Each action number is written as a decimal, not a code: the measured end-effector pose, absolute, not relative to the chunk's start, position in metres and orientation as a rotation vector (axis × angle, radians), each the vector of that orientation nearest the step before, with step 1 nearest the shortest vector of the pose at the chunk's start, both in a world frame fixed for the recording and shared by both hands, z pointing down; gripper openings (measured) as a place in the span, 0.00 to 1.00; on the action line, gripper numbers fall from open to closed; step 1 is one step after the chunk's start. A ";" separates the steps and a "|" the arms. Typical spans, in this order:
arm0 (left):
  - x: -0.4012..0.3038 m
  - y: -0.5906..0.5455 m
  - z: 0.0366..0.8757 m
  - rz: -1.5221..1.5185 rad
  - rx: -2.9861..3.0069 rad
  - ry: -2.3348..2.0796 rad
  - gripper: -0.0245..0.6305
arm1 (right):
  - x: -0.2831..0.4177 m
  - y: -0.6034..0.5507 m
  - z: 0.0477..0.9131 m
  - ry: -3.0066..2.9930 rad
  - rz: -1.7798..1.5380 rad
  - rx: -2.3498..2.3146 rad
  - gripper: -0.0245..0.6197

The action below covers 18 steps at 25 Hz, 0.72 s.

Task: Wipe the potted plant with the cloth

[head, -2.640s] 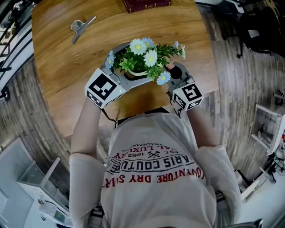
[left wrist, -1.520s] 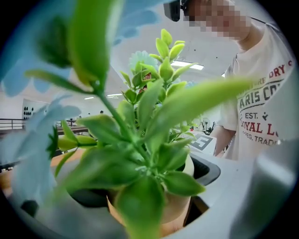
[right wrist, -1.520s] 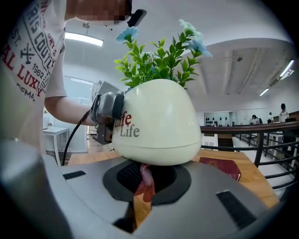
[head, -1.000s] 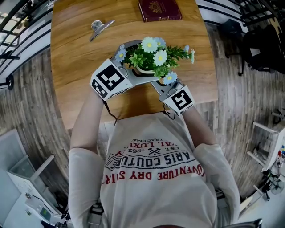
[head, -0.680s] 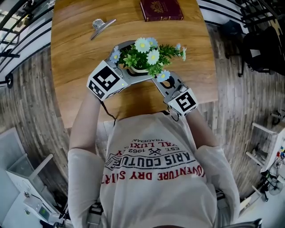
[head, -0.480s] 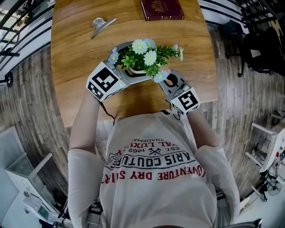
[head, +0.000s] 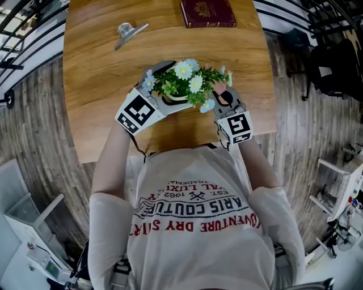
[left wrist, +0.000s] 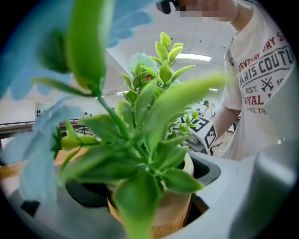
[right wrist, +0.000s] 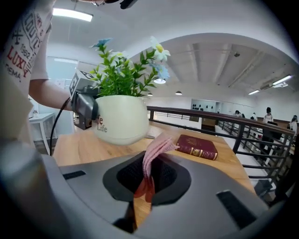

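Two hand-held grippers: left [head: 168,86] clasps potted plant [right wrist: 120,116], right [right wrist: 148,176] pinches cloth [right wrist: 156,147].

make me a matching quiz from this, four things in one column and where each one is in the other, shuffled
Things:
1. cloth
2. potted plant
3. book
4. metal clip

Places:
A. lying on the table, far side, toward the person's left
B. between the jaws of the left gripper
C. lying at the table's far edge, toward the person's right
D. pinched in the right gripper

Pairs: 1-D, 2-B, 3-C, 4-A
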State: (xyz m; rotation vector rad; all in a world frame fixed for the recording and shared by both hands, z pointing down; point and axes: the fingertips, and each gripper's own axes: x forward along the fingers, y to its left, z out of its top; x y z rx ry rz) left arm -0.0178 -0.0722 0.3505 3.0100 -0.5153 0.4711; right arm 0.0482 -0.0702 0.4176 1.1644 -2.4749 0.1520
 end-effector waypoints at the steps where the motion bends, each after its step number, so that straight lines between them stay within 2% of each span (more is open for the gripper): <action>1: -0.017 -0.071 0.357 0.481 3.010 -0.514 0.82 | 0.053 -0.073 0.419 -2.463 0.163 1.185 0.10; 18: -0.014 -0.055 0.489 0.640 2.941 -0.461 0.82 | 0.095 -0.116 0.463 -2.442 0.215 1.270 0.10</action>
